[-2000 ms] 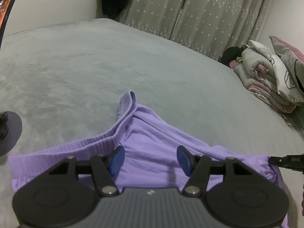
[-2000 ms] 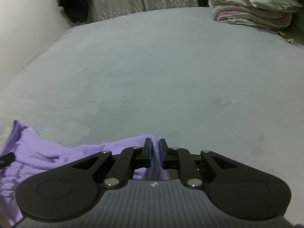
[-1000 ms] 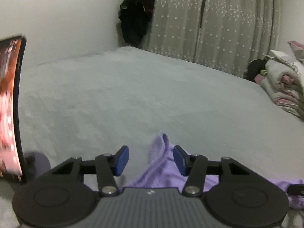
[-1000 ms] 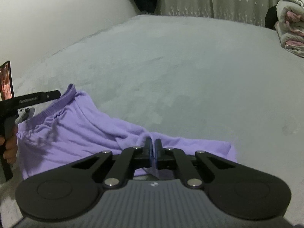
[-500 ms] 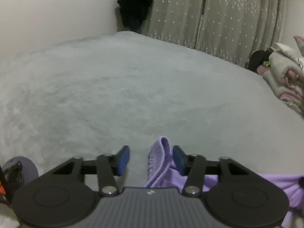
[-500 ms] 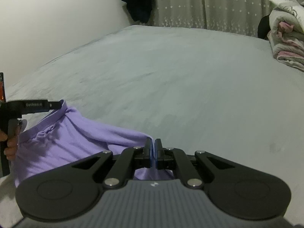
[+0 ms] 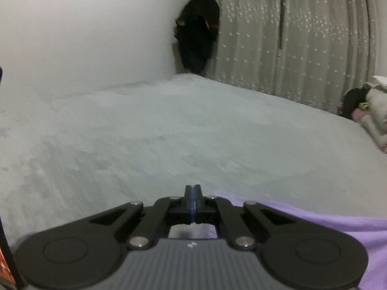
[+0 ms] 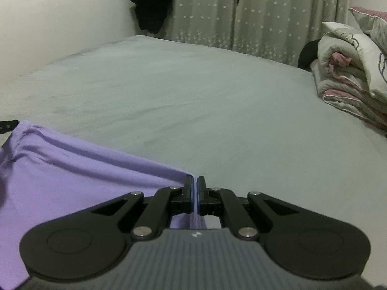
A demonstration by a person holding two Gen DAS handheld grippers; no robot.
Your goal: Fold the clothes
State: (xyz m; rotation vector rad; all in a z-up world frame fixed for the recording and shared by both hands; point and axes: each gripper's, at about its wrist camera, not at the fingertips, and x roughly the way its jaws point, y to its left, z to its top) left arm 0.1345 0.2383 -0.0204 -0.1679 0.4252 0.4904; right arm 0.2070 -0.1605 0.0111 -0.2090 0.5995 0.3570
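Both my tongs were pinched on the purple garment (image 8: 79, 181) over the grey bed (image 8: 217, 111).

No container was in view. My right gripper (image 8: 195, 188) had its jaws together on one corner of the cloth, which stretched away to the left, smooth with a few long creases, up to its gathered edge at the tip of my left gripper (image 7: 193, 195). That one was also shut; its grip on the cloth was hidden in its own view. Folded bedding (image 8: 350, 77) lay at the bed's far right side.
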